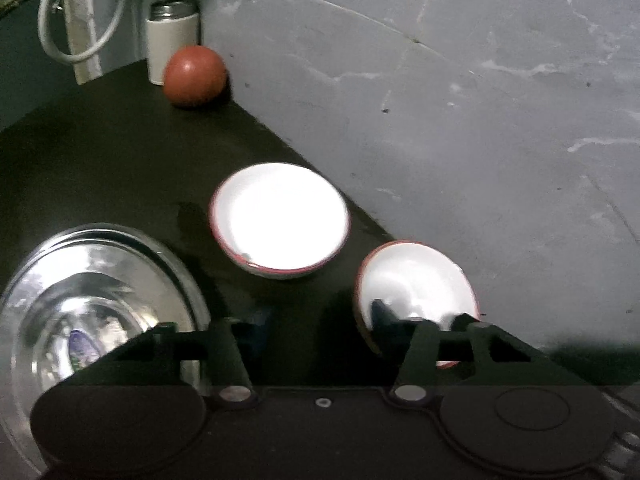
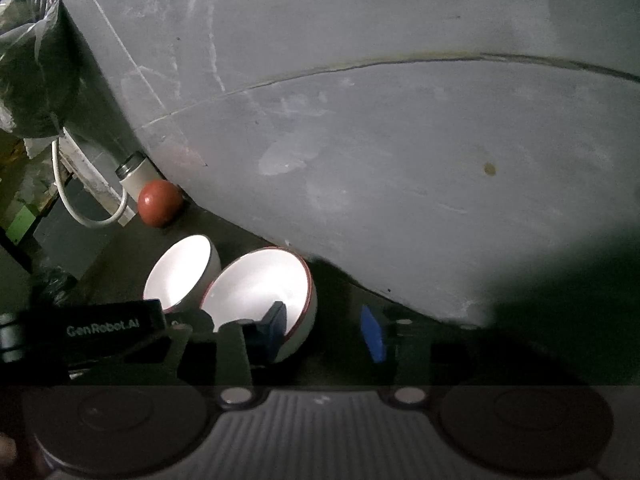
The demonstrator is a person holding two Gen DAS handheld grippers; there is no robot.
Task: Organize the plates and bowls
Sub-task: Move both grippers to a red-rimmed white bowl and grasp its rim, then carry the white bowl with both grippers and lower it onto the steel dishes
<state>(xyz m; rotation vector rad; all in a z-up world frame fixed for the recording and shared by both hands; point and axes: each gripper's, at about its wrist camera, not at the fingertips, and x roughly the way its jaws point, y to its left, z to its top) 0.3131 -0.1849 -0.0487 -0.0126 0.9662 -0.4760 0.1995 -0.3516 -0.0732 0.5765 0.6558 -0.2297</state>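
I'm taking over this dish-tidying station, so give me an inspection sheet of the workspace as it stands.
Surface: dark tabletop, dimly lit.
Job's things: steel plate at the near left; upright bowl in the middle; tilted bowl by the wall. Both bowls are white with red rims.
Clutter: red round object and white canister in the far corner.
Grippers: left gripper open, nothing seen between its fingers; right gripper open, astride the tilted bowl's rim, one pad inside.
Cables: white cable looped beyond the table edge.
Surroundings: scuffed grey wall; plastic bag.
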